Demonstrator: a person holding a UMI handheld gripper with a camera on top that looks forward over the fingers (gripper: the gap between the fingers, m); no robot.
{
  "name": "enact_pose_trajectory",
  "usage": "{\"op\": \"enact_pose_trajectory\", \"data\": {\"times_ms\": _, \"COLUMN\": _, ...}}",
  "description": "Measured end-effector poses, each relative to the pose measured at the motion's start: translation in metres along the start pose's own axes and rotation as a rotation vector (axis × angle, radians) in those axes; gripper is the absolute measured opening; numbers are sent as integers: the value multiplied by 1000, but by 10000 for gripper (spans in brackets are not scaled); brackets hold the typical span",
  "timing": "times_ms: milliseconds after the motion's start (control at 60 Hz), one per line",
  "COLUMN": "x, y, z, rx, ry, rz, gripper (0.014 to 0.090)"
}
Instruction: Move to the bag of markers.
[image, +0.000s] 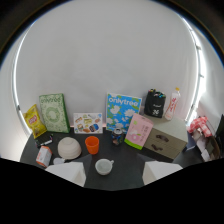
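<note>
Gripper (112, 175) fingers stand wide apart and empty at six o'clock, with a white cup (104, 166) on the table between and just ahead of them. We see the marker bag (155, 104), black and upright, far off at one to two o'clock on a box (165, 141), beside a bottle (172, 104). We judge the risk is sweeping low: the fingers could clip the cup, the orange cup (91, 144) or the pink carton (138, 131) on the way. Our gripper looks held high and back, tilted down over the table (125, 165).
</note>
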Motion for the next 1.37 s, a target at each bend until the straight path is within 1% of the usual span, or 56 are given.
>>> {"op": "enact_pose_trajectory", "data": {"times_ms": 100, "x": 54, "y": -21, "z": 27, "rx": 31, "ry": 55, "rz": -11, "gripper": 861}}
{"op": "enact_pose_trajectory", "data": {"times_ms": 183, "x": 98, "y": -44, "z": 57, "rx": 56, "ry": 83, "rz": -23, "gripper": 862}}
{"op": "enact_pose_trajectory", "data": {"times_ms": 433, "x": 211, "y": -120, "z": 154, "rx": 52, "ry": 107, "rz": -30, "gripper": 866}}
{"op": "enact_pose_trajectory", "data": {"times_ms": 583, "x": 249, "y": -158, "z": 210, "rx": 65, "ry": 108, "rz": -32, "gripper": 858}}
{"op": "enact_pose_trajectory", "data": {"times_ms": 700, "x": 266, "y": -170, "z": 244, "rx": 43, "ry": 101, "rz": -36, "gripper": 859}}
{"op": "enact_pose_trajectory", "data": {"times_ms": 867, "x": 270, "y": -169, "z": 270, "rx": 9, "ry": 72, "rz": -41, "gripper": 862}}
{"op": "enact_pose_trajectory", "data": {"times_ms": 983, "x": 271, "y": -166, "z": 276, "rx": -6, "ry": 61, "rz": -33, "gripper": 862}}
{"op": "enact_pose_trajectory", "data": {"times_ms": 1367, "x": 276, "y": -165, "z": 282, "rx": -12, "ry": 58, "rz": -34, "gripper": 861}}
